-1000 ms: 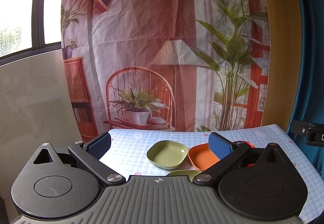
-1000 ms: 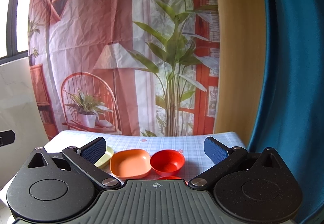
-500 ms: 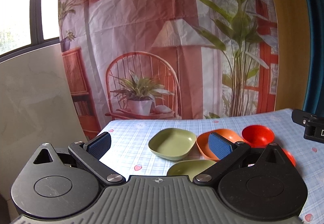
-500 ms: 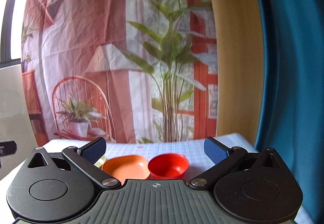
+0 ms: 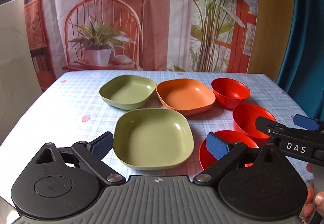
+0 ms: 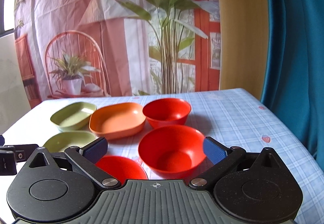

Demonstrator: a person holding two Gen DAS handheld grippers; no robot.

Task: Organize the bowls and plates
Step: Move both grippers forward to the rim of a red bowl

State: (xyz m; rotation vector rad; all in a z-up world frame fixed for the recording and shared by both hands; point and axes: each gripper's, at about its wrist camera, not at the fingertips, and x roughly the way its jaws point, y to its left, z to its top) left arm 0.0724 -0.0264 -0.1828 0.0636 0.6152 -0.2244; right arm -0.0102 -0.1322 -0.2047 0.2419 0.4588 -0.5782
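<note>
Left gripper [image 5: 160,144]: jaws wide but just closing a little, near green plate [image 5: 152,139] sits between the blue pads in the lower centre of the left view, pads not touching it, nothing grasped. Right gripper [image 6: 155,149]: jaws also wide and just narrowing a little, mid red bowl [image 6: 171,150] between the pads in the centre of the right view; right pad close to its rim, contact unclear, motion blur there. Not gripped as far as I can see. Table [image 5: 60,106] has a blue checked cloth. Layout, left view: far green plate [image 5: 128,91] upper centre, orange plate [image 5: 185,95] just right of it, rims nearly touching, far red bowl [image 5: 230,92] further right. Near red bowl [image 5: 204,153] lower right, partly behind the left gripper's right finger. Right gripper pokes in from the right edge of the left view, over the mid bowl. All dishes upright, none stacked. Printed backdrop [image 6: 101,31] behind table, teal curtain [image 6: 293,41] at right.
</note>
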